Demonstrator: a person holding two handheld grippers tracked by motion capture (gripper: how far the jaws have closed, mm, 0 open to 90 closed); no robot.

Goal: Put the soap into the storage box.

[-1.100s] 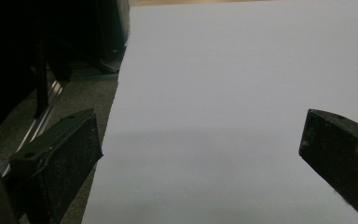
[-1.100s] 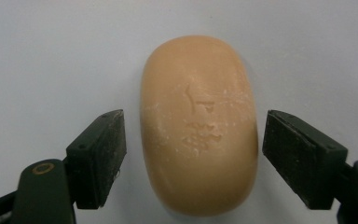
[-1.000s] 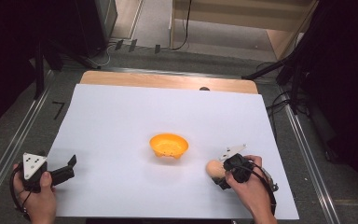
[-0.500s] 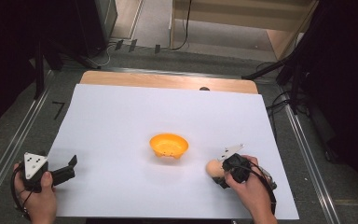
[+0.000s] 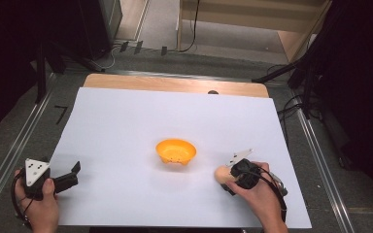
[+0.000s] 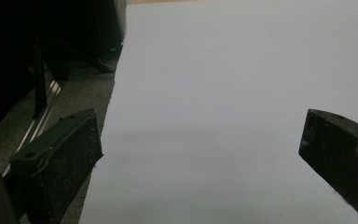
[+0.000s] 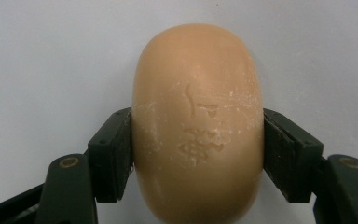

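Note:
A tan oval bar of soap [image 7: 198,126] with an embossed mark is clamped between the two black jaws of my right gripper [image 7: 198,149], which is shut on it. From above, the soap [image 5: 221,174] sits low over the white sheet, right of the orange dish [image 5: 176,151], with my right gripper [image 5: 227,180] and the hand behind it. My left gripper [image 5: 74,174] rests at the sheet's left edge near the front, and its jaws stand wide apart with nothing between them. In its own view my left gripper [image 6: 200,144] looks along bare white sheet.
A white sheet [image 5: 126,126] covers most of the table, with a wooden strip [image 5: 175,85] bare at the far edge. Metal rails [image 5: 14,145] run along both sides. Dark stands and cables [image 5: 296,77] crowd the far right.
My right gripper with the soap has shifted slightly; the grey plate on top has tilted. The left gripper has stayed put.

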